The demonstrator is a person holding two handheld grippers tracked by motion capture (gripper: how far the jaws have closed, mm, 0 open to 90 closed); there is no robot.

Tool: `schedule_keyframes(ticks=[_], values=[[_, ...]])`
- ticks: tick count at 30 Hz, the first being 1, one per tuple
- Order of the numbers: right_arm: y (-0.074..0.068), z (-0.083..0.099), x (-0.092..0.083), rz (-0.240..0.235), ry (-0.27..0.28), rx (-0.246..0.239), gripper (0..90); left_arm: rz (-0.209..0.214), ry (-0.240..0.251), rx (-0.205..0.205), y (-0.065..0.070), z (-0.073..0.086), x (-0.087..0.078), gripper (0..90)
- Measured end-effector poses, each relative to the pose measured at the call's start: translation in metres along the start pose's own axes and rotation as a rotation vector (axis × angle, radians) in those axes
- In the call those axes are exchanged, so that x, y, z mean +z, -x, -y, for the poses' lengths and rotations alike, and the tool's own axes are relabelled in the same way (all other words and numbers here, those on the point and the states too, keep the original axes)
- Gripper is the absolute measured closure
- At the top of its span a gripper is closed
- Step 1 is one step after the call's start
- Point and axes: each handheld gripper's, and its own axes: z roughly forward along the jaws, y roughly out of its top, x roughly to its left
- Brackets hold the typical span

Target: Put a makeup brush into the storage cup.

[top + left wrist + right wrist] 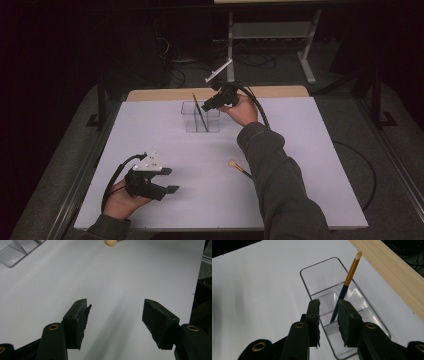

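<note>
A clear plastic organiser [212, 127] [322, 263] with compartments stands at the far middle of the white table [300, 150]. A dark-handled brush [198, 112] [349, 275] with a gold ferrule leans upright in one compartment. My right gripper [207, 106] [329, 307] hovers just above the organiser, jaws a narrow gap apart; the brush handle passes by the right pad with no visible squeeze. My left gripper [171, 180] [116, 315] rests near the front left, jaws wide and empty. A second stick with a round cream head [232, 163] [111, 242] lies on the table mid-front.
A wooden strip [165, 94] [392, 267] runs along the table's far edge. Beyond it stand a metal frame [270, 30] and cables on the dark floor. The person's right sleeve [280, 190] crosses the table's front right.
</note>
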Motion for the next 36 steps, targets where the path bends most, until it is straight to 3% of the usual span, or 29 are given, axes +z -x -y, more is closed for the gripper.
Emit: schedule_keyframes(ticks=[22,36], values=[[-0.005,0.024,-0.021,-0.002,0.019,0.029,64.0,0.006,0.009,-0.021,-0.003,0.002,-0.001,35.7],[-0.013,0.038,-0.033,0.0,0.038,0.035,55.1,0.005,-0.004,-0.021,-0.005,0.002,0.001,34.6]])
